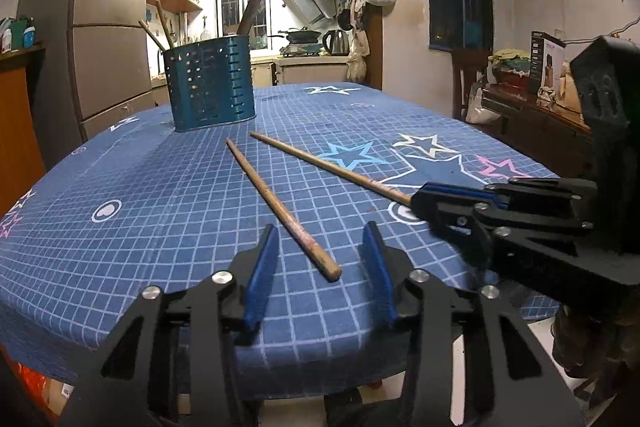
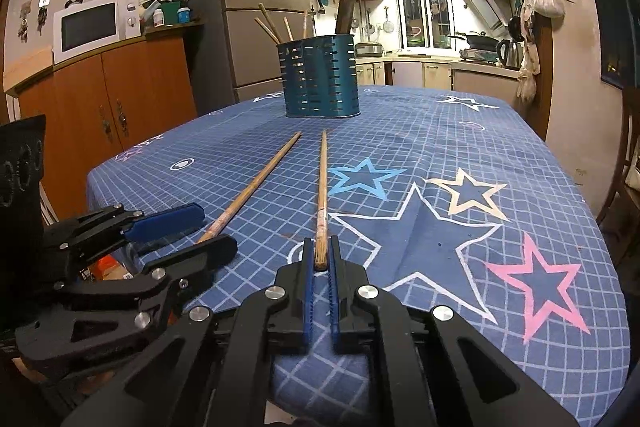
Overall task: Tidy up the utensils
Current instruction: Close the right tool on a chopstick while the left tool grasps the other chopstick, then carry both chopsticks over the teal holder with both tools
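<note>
The right gripper (image 2: 321, 257) is pinching one chopstick (image 2: 321, 187); the left gripper (image 1: 320, 259) is straddling the other chopstick (image 1: 280, 205), wide open; the holder (image 1: 210, 83) is waiting beyond.

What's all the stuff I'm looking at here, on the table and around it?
chopsticks on the table: 2, wooden; left chopstick lies loose, right chopstick has its near end clamped
utensil holder: 1, teal, slotted, far end of the table, with several sticks standing in it
tablecloth: 1, blue grid with stars, covers the table
microwave: 1, white, on the orange cabinet at left
kettle: 1, dark, kitchen counter
left hand-held gripper: black with blue pads, open around the loose chopstick's end
right hand-held gripper: same, shut on its chopstick
</note>
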The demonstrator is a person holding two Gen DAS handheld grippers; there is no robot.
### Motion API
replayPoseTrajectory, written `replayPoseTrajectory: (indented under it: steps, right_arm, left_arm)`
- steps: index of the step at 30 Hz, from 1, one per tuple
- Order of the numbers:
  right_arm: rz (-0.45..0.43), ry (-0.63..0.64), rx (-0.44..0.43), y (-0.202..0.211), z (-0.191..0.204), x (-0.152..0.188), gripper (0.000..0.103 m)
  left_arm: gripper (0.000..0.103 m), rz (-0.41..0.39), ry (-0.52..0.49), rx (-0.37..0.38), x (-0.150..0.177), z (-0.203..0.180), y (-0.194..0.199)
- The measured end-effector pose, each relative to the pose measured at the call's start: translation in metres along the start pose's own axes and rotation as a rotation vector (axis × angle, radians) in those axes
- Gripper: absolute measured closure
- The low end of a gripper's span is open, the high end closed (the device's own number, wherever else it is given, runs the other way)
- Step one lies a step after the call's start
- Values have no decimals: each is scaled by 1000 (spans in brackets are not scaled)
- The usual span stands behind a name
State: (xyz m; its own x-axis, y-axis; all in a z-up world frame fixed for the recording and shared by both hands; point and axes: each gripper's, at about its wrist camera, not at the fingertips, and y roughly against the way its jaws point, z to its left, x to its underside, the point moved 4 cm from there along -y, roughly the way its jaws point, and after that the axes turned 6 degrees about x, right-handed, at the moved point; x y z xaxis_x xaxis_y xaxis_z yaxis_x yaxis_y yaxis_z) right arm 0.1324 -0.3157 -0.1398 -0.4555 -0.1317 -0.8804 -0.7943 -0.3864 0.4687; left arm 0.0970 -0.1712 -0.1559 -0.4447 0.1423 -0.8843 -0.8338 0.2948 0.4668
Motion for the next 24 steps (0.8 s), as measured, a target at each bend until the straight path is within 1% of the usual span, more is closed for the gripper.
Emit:
replayPoseTrajectory:
  steps: [4,6,10,12,24]
  right_arm:
    - [-1,-3,-2,0,-1,1,95]
    - [-3,-1,-1,0,-1,0,95]
    - [-9,-1,2,2,-1,1,95]
    - [-11,1,4,3,0,2,95]
    - [-40,36,19,4,5,6,95]
  left_arm:
    - [74,-2,-1,-15,2,4,2]
    - [76,-2,1,-26,3,9,3]
    - [89,-1,1,-51,5,19,7]
    - [92,-1,1,-55,5,22,8]
    - [92,-53,-55,-90,14,18,15]
